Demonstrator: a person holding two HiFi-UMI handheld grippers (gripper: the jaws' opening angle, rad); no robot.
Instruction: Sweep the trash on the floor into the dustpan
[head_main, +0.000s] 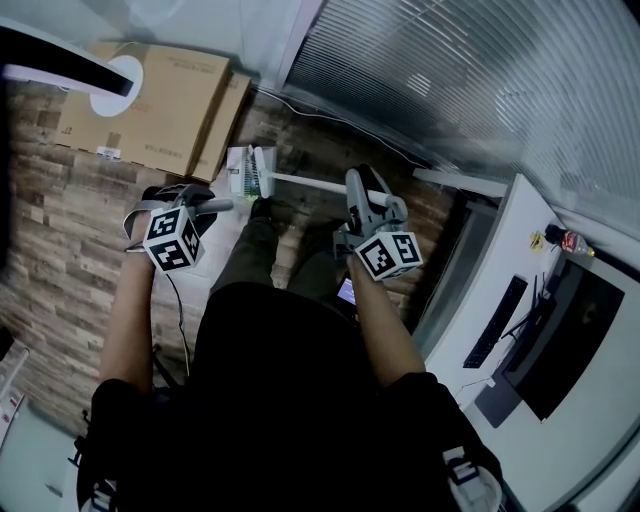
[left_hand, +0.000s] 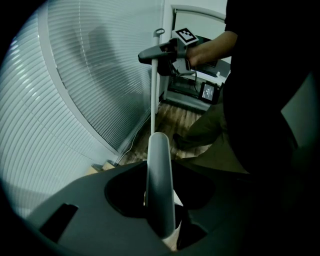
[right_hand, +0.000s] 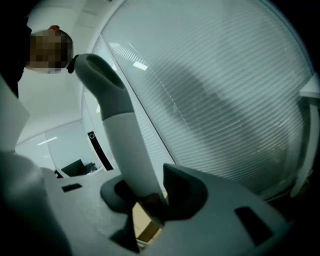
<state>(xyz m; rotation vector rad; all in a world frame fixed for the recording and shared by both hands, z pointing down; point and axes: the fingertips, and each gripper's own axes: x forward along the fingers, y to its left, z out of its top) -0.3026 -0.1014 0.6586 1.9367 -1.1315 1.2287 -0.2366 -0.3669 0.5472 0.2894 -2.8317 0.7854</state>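
My left gripper (head_main: 198, 207) is shut on a grey handle (head_main: 222, 205) that I take for the dustpan's; in the left gripper view this handle (left_hand: 160, 185) runs straight up between the jaws. The pan itself I cannot make out. My right gripper (head_main: 357, 188) is shut on the broom's white pole (head_main: 305, 182), whose brush head (head_main: 250, 172) with pale green bristles hangs over the wooden floor. In the right gripper view the broom's grip (right_hand: 127, 150), white with a grey end, stands between the jaws. The left gripper view shows the pole (left_hand: 154, 95) rising to the right gripper (left_hand: 167, 52). No trash shows.
Flat cardboard boxes (head_main: 150, 100) lie on the floor at the far left. A wall of white blinds (head_main: 480, 80) runs along the right. A white desk (head_main: 520, 230) with a keyboard (head_main: 500, 320) and a monitor (head_main: 570, 340) stands at right. My legs are under the grippers.
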